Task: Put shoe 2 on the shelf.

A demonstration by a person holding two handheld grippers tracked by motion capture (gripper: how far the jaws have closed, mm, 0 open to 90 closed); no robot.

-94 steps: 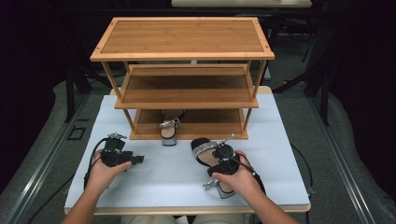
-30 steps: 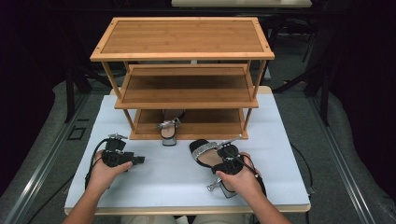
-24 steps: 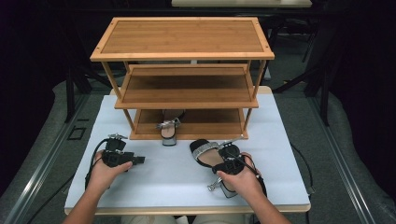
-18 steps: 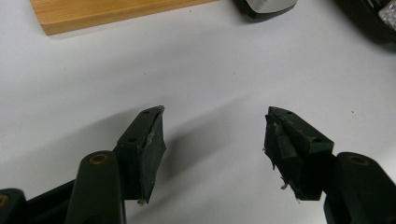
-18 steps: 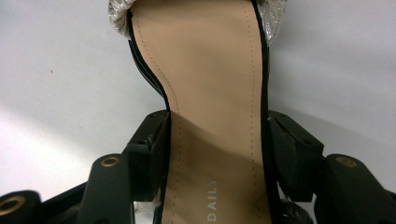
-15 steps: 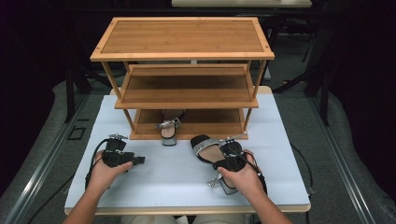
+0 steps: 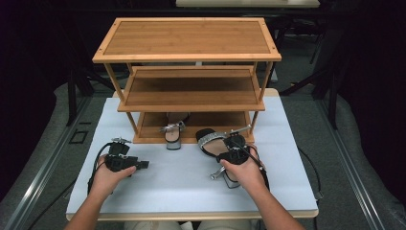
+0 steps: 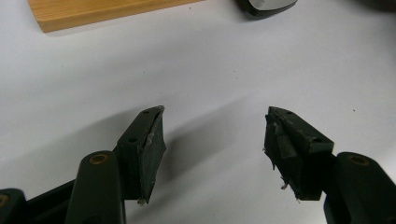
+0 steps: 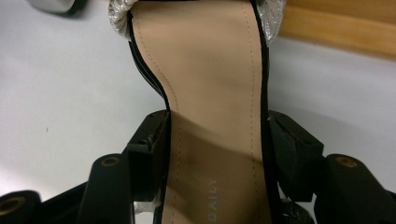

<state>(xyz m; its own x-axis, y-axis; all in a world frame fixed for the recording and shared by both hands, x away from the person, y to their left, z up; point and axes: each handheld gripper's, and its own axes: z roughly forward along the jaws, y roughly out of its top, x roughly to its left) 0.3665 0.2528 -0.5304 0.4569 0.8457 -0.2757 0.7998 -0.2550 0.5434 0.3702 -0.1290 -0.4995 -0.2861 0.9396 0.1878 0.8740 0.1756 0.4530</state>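
Right gripper (image 9: 215, 154) clamps the heeled sandal (image 7: 221, 146) at mid-sole, just off the table (image 7: 182, 191) by the rack's bottom shelf (image 7: 210, 122). Keep toe level, slide in beside the 2nd sandal (image 7: 173, 134). Left gripper (image 8: 212, 144) wide, empty.

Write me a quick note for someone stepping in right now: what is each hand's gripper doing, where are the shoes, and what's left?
Right gripper: shut on the sandal at its narrow waist, toe near the rack.
Left gripper: open, holding nothing, over the white table.
Done: the other sandal sits on the rack's bottom shelf, heel end sticking out over the front edge.
Left: probably set the held sandal beside it.
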